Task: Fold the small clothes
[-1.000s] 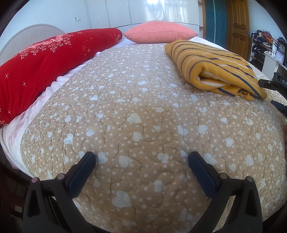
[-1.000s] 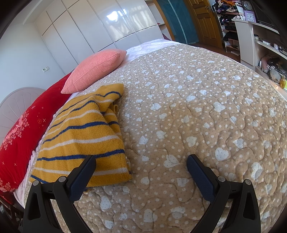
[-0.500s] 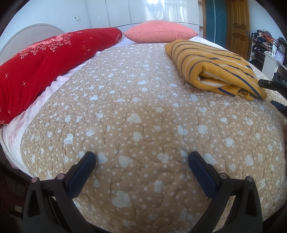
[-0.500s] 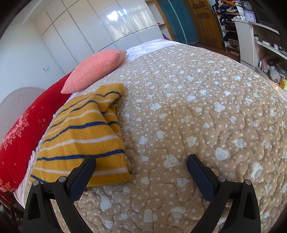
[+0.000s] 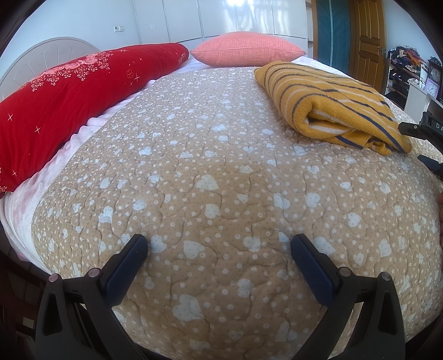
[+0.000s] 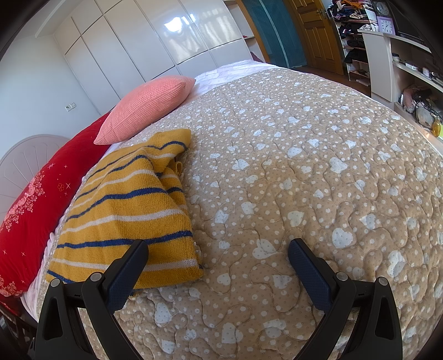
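In the left wrist view the left gripper (image 5: 220, 245) fills the bottom of the frame, its jaws spread wide with nothing between them, over the tan quilt (image 5: 210, 155). Above it the quilt runs bare through the middle of the frame. At the right edge, just under mid-height, the dark tips of the right gripper (image 5: 423, 146) poke in, close beside the near end of the sweater (image 5: 329, 99). The yellow striped sweater lies folded at upper right, its layers showing at the near end. A red pillow (image 5: 69, 94) stretches along the left side, and a pink cushion (image 5: 246, 48) sits at top centre, in front of white wardrobes (image 5: 216, 19).

In the right wrist view the right gripper (image 6: 217, 250) is likewise released and empty, at the bottom of the frame. Its left finger (image 6: 124, 277) overlaps the sweater's (image 6: 133, 202) near edge in the picture; whether it touches cannot be told. The sweater lies at lower left on the quilt (image 6: 304, 166). Beyond it come the red pillow (image 6: 38, 202) at the left edge and the cushion (image 6: 149, 106) at upper left. A wooden door (image 6: 313, 30) stands at the top right.
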Available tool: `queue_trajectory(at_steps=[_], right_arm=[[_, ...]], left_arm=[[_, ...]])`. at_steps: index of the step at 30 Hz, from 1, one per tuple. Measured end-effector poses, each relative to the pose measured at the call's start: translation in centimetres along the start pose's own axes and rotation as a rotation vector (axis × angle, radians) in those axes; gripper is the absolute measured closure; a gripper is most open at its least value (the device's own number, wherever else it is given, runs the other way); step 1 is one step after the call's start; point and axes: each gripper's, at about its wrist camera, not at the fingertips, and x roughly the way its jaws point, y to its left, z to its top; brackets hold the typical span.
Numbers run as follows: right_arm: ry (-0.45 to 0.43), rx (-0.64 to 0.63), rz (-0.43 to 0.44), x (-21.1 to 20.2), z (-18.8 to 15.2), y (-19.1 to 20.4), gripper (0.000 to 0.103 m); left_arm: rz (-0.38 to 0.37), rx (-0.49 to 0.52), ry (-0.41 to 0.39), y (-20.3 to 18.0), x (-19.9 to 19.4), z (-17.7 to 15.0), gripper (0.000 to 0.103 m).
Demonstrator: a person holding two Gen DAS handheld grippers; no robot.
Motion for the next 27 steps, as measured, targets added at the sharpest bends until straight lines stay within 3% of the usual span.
queue_trajectory(at_steps=[27], right_arm=[[0.0,0.0,0.0,-0.05,0.01,-0.02,0.001]], left_arm=[[0.045,-0.005,-0.062,-0.54,-0.45,-0.79,0.0]])
